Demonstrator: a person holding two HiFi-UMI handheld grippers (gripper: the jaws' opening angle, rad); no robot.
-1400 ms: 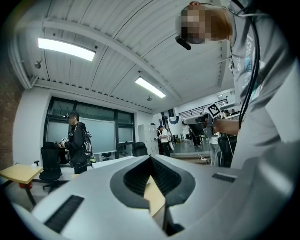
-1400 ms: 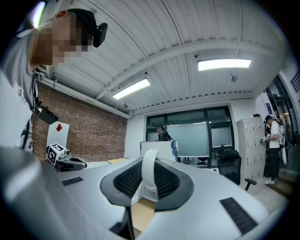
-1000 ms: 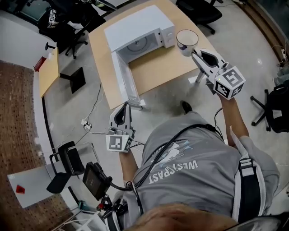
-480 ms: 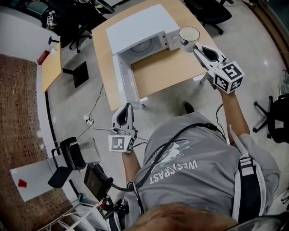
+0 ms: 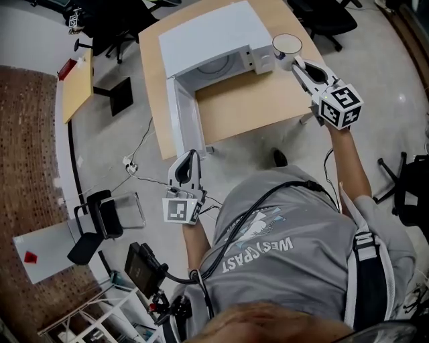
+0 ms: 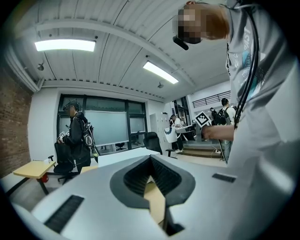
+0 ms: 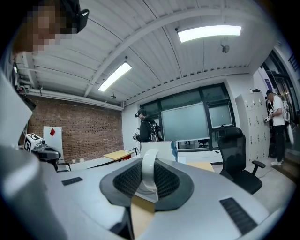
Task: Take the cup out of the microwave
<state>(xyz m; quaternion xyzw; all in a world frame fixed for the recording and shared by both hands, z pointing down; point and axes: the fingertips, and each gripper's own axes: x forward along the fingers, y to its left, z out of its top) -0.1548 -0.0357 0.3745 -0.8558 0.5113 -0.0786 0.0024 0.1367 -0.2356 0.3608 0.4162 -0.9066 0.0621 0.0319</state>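
The white cup (image 5: 287,45) hangs just right of the white microwave (image 5: 208,37), beside its front right corner and over the wooden table (image 5: 248,100). My right gripper (image 5: 295,62) is shut on the cup's handle (image 7: 149,176), which stands upright between the black pads. The microwave's door (image 5: 182,120) is swung open toward me at the left, and its cavity shows the turntable. My left gripper (image 5: 187,155) hovers off the table's near left corner, close to the door's end. Its jaws meet at the tips with nothing between them (image 6: 150,159). From there the cup (image 6: 169,133) shows far off.
A small yellow desk (image 5: 77,87) and black office chairs (image 5: 107,221) stand at the left, and cables (image 5: 141,161) run across the floor by the table's corner. Another chair (image 5: 315,13) sits behind the table. People stand at the far end of the room (image 6: 75,136).
The right gripper has carried the cup further away from me along the microwave's right side. The left gripper has moved a little forward toward the table corner. Both grips look unchanged.
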